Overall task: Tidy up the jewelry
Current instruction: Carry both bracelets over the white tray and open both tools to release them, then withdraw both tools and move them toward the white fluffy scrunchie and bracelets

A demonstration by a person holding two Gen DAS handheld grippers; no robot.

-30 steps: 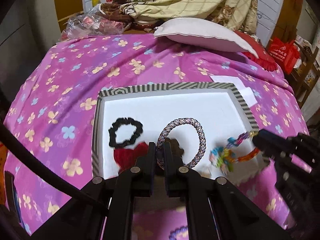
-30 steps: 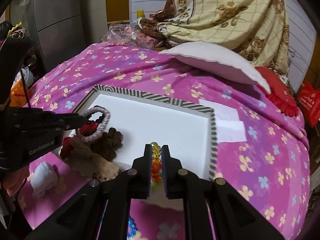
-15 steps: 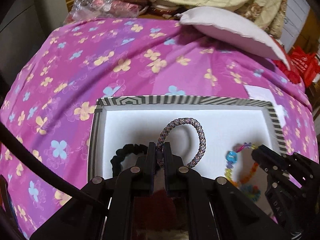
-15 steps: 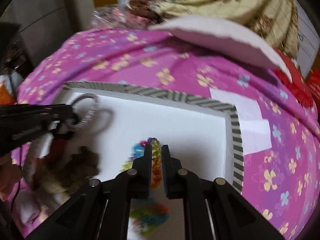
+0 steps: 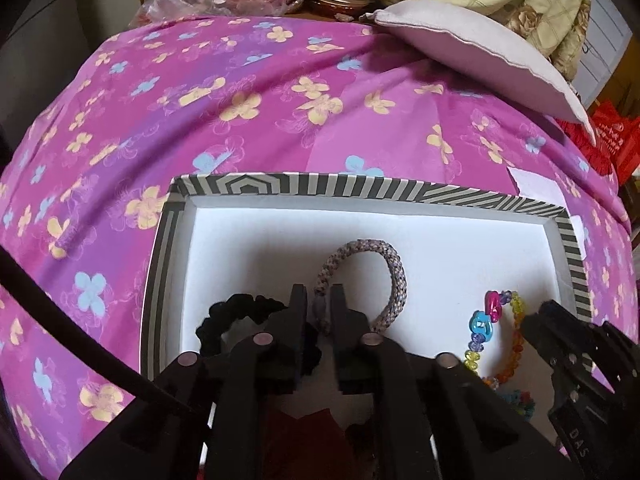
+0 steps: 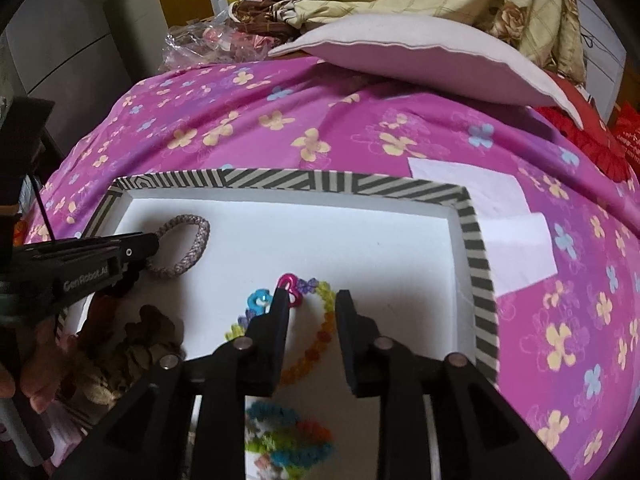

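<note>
Left gripper [image 5: 318, 300], clamped on the braided bracelet [image 5: 394, 272] whose loop rests on the striped tray [image 5: 400, 190] floor ahead, and right gripper [image 6: 310, 300], parted around the grounded beaded bracelet [image 6: 324, 320]: withdrawal risks snagging beads.

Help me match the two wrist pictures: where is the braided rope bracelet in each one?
Left wrist: braided rope bracelet at centre, looping up from between the left gripper's fingers, over the white tray floor.
Right wrist: bracelet at left, at the tip of the left gripper.
Shared landmark: the striped tray rim.
</note>
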